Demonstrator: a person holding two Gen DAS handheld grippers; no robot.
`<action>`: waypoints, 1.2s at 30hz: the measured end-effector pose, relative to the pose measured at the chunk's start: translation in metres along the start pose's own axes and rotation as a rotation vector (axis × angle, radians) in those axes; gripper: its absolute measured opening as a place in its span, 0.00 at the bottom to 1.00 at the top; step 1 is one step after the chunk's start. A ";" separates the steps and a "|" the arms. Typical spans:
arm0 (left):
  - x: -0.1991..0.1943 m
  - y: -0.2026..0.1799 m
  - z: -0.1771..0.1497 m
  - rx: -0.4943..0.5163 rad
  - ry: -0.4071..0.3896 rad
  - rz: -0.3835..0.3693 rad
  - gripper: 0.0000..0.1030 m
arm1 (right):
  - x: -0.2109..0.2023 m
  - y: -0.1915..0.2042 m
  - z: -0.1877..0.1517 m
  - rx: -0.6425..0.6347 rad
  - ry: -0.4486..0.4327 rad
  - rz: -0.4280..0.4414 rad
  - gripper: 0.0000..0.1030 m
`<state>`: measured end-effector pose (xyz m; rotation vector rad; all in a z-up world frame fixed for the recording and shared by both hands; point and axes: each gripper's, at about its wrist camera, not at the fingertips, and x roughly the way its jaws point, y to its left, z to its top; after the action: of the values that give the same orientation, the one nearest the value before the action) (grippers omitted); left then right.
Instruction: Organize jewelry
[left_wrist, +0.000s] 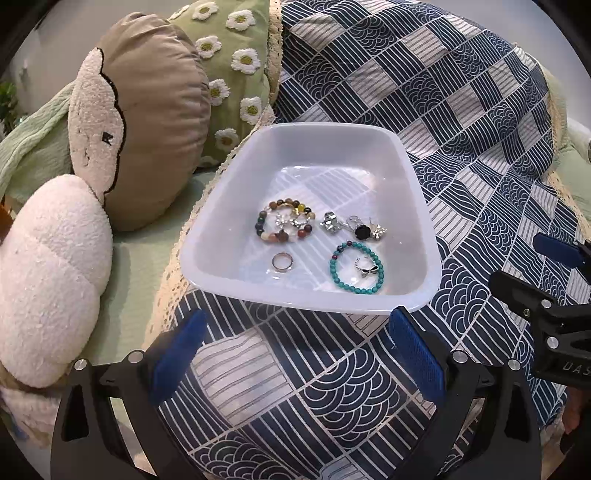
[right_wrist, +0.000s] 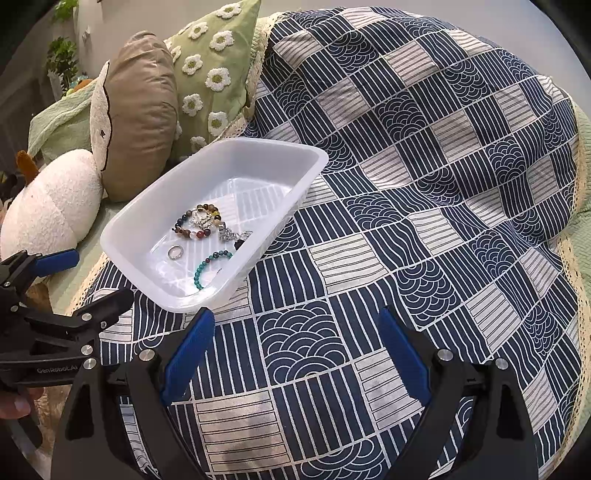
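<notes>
progress: all jewelry I see sits in tray (left_wrist: 236, 291); none outside | both my hand-held grippers – left (left_wrist: 295, 354), right (right_wrist: 295, 354) – gaping, empty; near tray

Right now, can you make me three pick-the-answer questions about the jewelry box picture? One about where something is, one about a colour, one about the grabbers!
1. Where does the plain ring lie?
A. on the quilt
B. in the white tray
C. on the flower pillow

2. What colour is the bracelet with the little bow charm inside it?
A. turquoise
B. red
C. yellow

3. How is the left gripper?
A. shut on a ring
B. shut on the tray
C. open, holding nothing

Answers:
1 B, the ring sits on the tray floor.
2 A, its beads are turquoise.
3 C, its blue pads stand wide apart over the quilt.
</notes>
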<state>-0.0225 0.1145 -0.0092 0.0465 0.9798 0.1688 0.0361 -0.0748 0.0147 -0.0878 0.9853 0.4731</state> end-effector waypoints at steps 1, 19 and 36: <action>0.000 -0.001 0.000 0.001 0.002 -0.001 0.92 | 0.000 0.000 0.000 -0.001 0.000 -0.001 0.86; 0.001 -0.001 0.001 -0.013 0.005 -0.010 0.92 | -0.001 -0.004 0.001 0.017 0.000 0.001 0.86; 0.002 -0.004 0.000 -0.002 0.016 -0.023 0.92 | 0.001 -0.007 0.000 0.014 0.005 -0.012 0.86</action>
<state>-0.0209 0.1109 -0.0119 0.0322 0.9954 0.1496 0.0398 -0.0806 0.0134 -0.0826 0.9918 0.4553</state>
